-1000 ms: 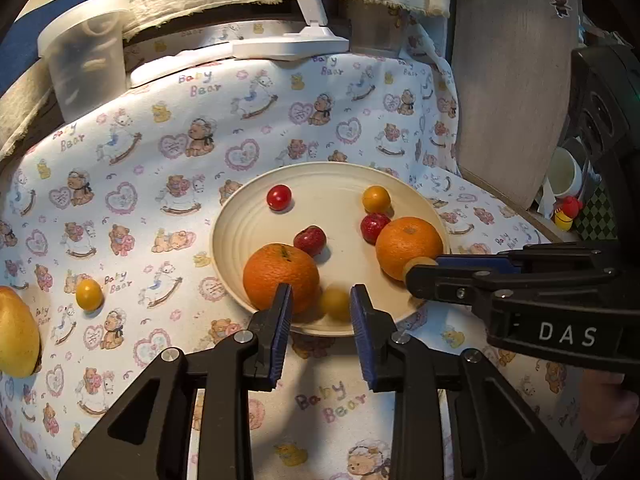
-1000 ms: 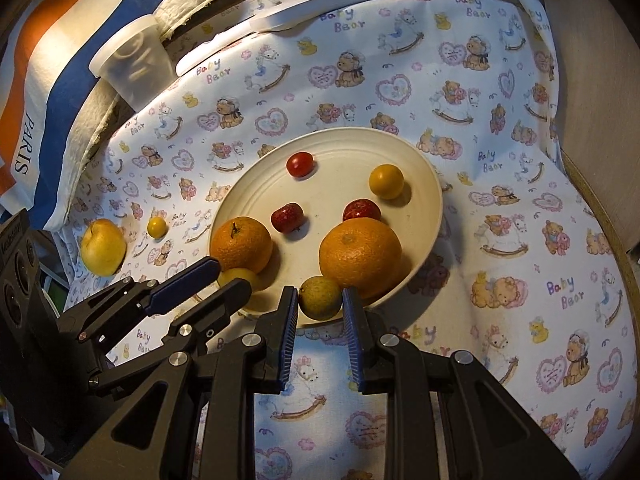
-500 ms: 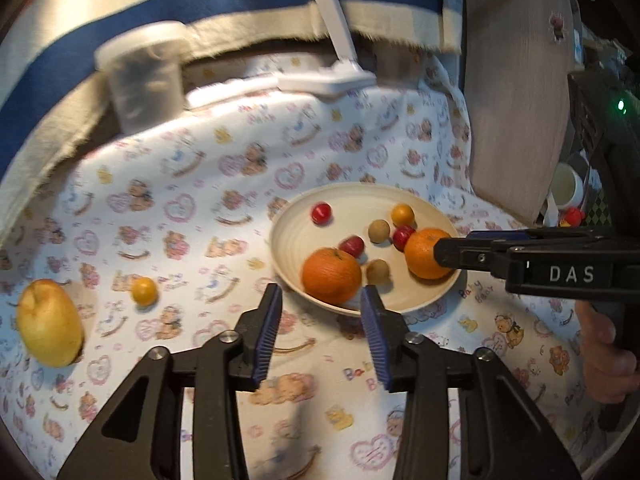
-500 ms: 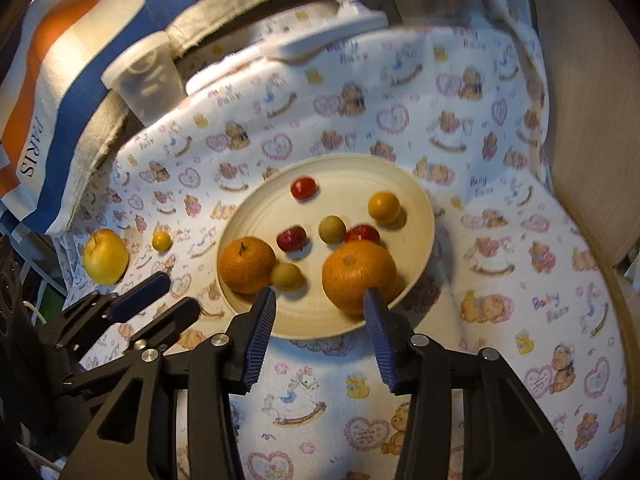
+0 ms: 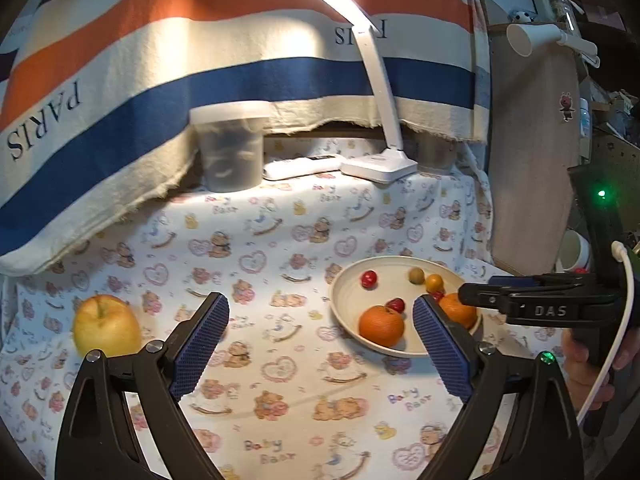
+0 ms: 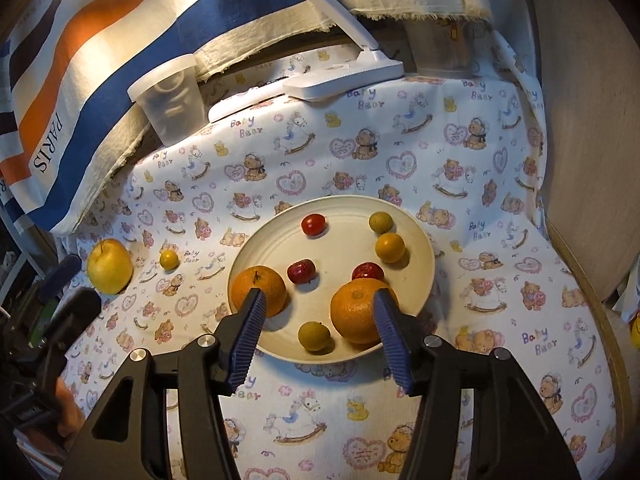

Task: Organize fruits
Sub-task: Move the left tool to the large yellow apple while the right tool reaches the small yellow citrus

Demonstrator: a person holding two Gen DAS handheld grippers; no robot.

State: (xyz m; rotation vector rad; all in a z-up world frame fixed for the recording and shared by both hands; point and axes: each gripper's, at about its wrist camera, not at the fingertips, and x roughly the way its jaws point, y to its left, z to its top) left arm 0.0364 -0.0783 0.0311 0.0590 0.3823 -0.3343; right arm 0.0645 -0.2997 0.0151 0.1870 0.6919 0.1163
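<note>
Since a second ago the two small greenish fruits have left my jaws: one (image 6: 315, 335) lies at the near rim of the plate (image 6: 424, 240), the other (image 6: 379, 222) has rolled to the far side, beside the small orange one (image 6: 389, 247). Both grippers have just been opening and have drawn back. The left gripper (image 5: 320, 344) has its jaws wide apart with nothing between them; the right gripper (image 6: 320, 338) stands about half open, also empty, just above the plate's near edge.

On the plate I count two oranges, three red fruits and these small ones. Two fruits are not yet on it (both on the cloth (image 6: 500, 184), to the left): the yellow apple (image 5: 106, 325) and a small yellow fruit (image 6: 169, 259).

I judge the drop-off finished and the next pick beginning. The left gripper is nearer the apple; its wide jaws must straddle it, since it is big and round and may slip.
</note>
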